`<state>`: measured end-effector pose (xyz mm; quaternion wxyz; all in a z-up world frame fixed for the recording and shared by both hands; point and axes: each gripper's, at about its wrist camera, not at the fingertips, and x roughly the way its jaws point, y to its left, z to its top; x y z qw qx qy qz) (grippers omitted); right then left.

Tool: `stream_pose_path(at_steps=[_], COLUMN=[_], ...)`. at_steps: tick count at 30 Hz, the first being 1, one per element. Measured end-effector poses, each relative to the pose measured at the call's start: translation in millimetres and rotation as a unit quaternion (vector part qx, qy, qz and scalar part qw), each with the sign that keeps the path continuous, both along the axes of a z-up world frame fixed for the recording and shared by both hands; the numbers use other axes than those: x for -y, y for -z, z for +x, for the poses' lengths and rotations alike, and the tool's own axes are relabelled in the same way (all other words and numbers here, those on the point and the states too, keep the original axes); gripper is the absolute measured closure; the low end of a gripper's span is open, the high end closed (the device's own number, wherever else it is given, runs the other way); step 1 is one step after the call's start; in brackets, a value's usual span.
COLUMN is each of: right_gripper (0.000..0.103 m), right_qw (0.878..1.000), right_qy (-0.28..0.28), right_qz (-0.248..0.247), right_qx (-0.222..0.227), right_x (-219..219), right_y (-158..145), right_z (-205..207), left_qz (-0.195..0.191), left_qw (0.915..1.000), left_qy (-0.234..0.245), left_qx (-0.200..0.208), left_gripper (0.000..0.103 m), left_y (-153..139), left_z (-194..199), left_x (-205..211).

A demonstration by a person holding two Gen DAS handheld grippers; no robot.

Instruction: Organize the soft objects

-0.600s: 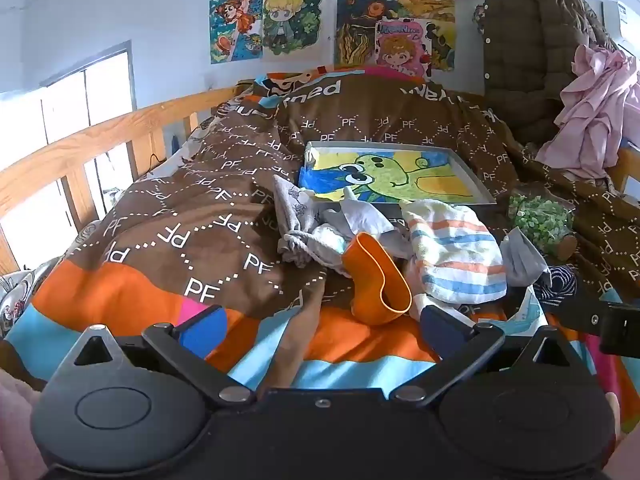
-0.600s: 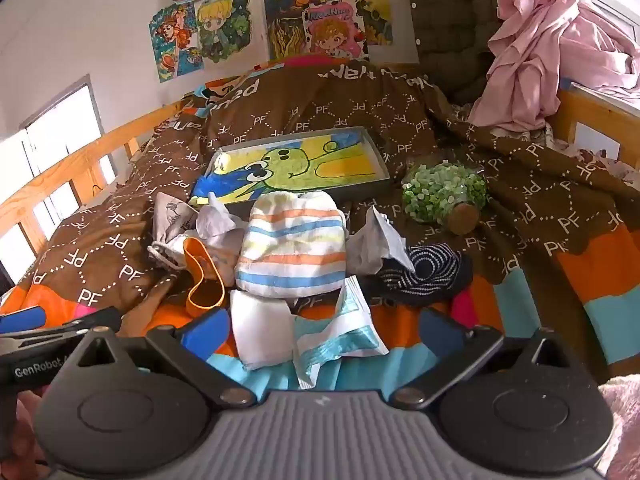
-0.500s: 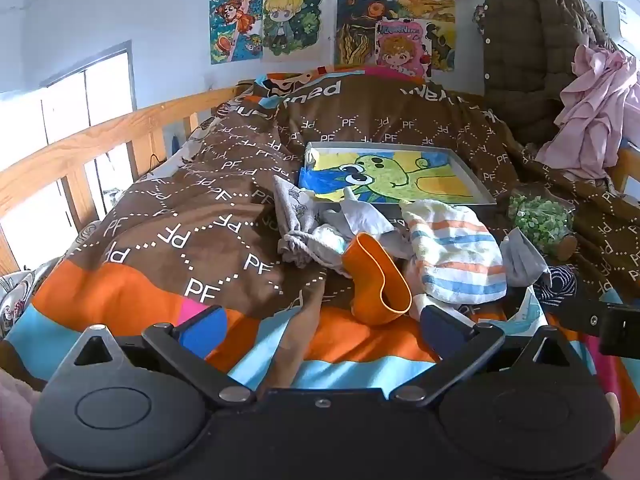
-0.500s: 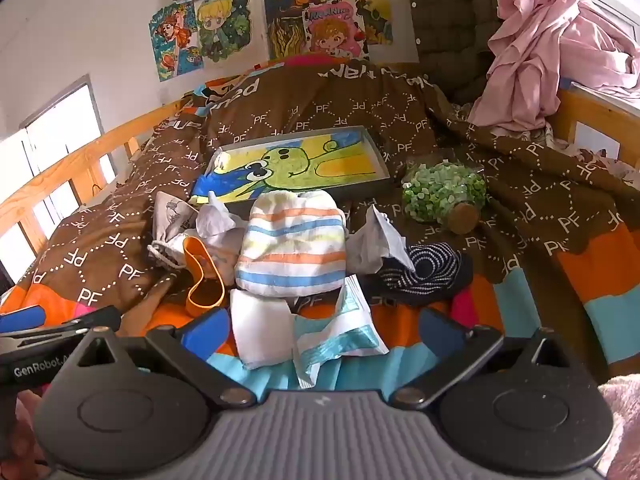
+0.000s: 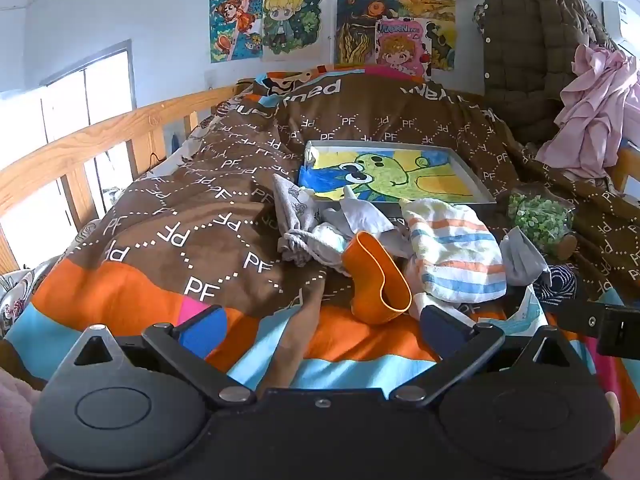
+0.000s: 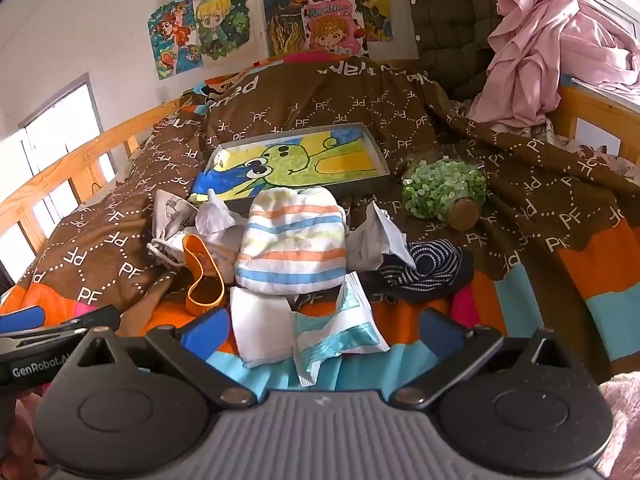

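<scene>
While nothing is yet held, both tools are poised low over the near edge of the bed (image 5: 168,240): the left hand-held gripper (image 5: 320,328) is spread wide with only blanket between its blue pads, and the right hand-held gripper (image 6: 324,332) is equally spread, with a white folded cloth (image 6: 260,332) and a teal-edged cloth (image 6: 340,332) lying between its fingers, untouched as far as can be seen. The soft objects are heaped mid-bed, just in front of a shallow tray (image 6: 380,152) with a frog drawing: a striped cloth (image 6: 292,244), grey socks (image 5: 304,220), a dark striped sock (image 6: 428,268) and an orange band (image 5: 376,280). Trouble is judged likely from the overlap: the striped cloth rests on its neighbours, so two pieces could be lifted at once, or the blanket could be pinched with them. A glass jar (image 6: 444,188) of green beads lies on its side near the pile and could be rolled by a dragged cloth.
</scene>
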<state>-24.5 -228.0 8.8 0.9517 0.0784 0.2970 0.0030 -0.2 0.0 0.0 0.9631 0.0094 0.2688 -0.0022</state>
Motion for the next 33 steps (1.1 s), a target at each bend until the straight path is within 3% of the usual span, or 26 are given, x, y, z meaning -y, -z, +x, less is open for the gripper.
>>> stream_pose_path(at_steps=[33], right_gripper=[0.0], right_qw=[1.0], right_qy=[0.0], right_qz=[0.003], right_qx=[-0.003], right_x=[1.3], right_y=[0.8], right_z=[1.2], left_qz=[-0.001], left_qw=[1.0], left_qy=[-0.001], left_qx=[-0.006], left_gripper=[0.001], left_y=[4.2], left_z=[-0.9], left_x=[2.0])
